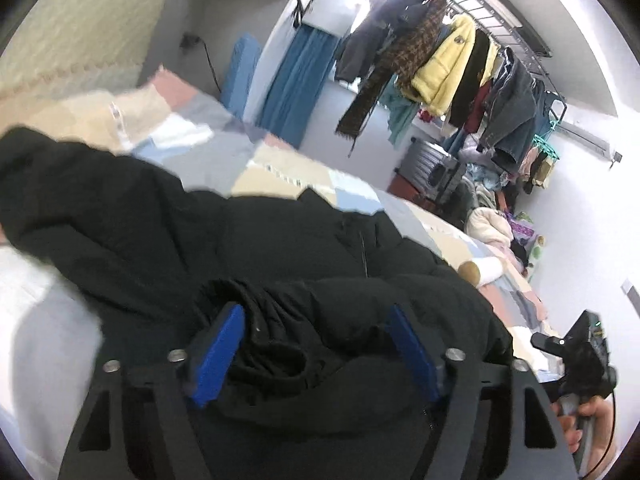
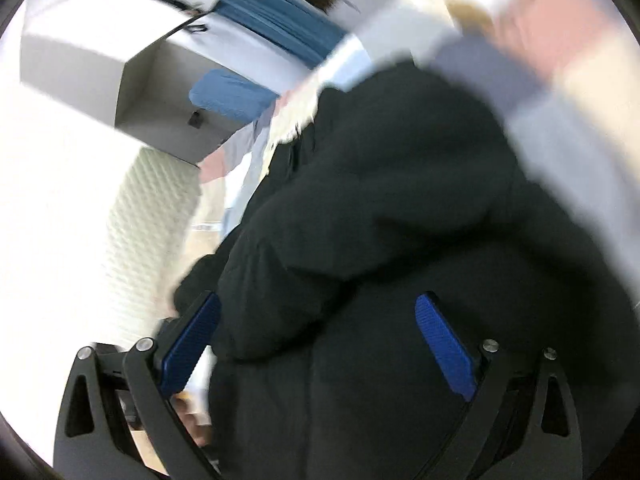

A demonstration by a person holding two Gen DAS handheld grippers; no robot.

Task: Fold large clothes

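Left gripper: blue pads are spread wide apart, with bunched folds of the black coat lying between them. The fabric touches the inner faces, but nothing is seen to be pinched.

Right gripper: fingers are likewise held wide apart, and a thick mound of the same black coat fills the gap. No clamping is shown. This view is motion-blurred, so the fabric edges cannot be resolved.

The coat is spread across a bed covered in a pastel patchwork sheet. In the left view it runs from 9 o'clock down to 5 o'clock; the bare sheet is seen from 10 to 3 o'clock.

A clothes rack is seen at 1 o'clock in the left view, loaded with hanging garments, a yellow jacket among them. A blue curtain is seen at 12 o'clock. A pile of laundry is seen at 3 o'clock, beyond the bed.

At 4 o'clock in the left view, a hand is seen gripping a black handle; what it belongs to cannot be told.
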